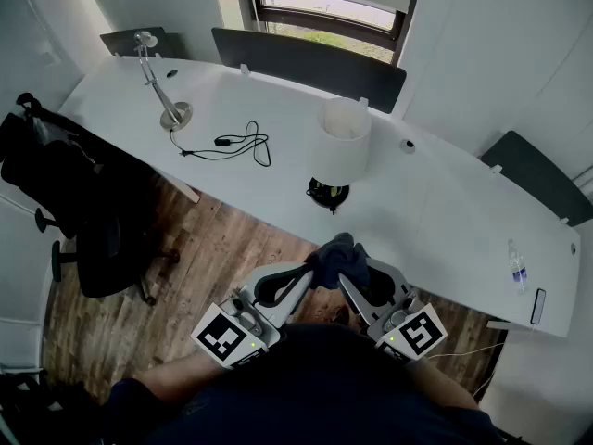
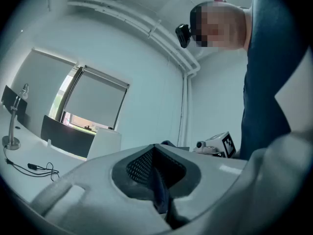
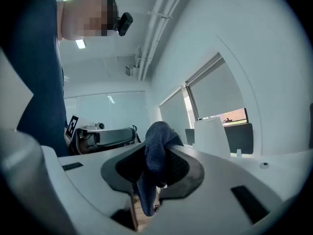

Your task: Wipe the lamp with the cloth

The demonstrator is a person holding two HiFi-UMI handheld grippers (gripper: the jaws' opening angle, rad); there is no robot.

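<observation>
Twice pinched: held the cloth (image 1: 335,251) clenched in left gripper (image 1: 313,269) and right gripper (image 1: 355,269), well apart from the lamp (image 1: 345,146). Seemed soft, light, floppy; best gripped by a bunched fold.

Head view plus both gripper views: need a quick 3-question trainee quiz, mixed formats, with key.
1. True or false: the cloth is touching the white-shaded lamp.
2. Left gripper and right gripper: which is shut on the cloth? A) left only B) right only C) both
3. Fill in: in the head view, the black cable lies on the table to the ___ of the white-shaded lamp.

Key: 1 false, the cloth is held short of the table's near edge; 2 C; 3 left.
</observation>
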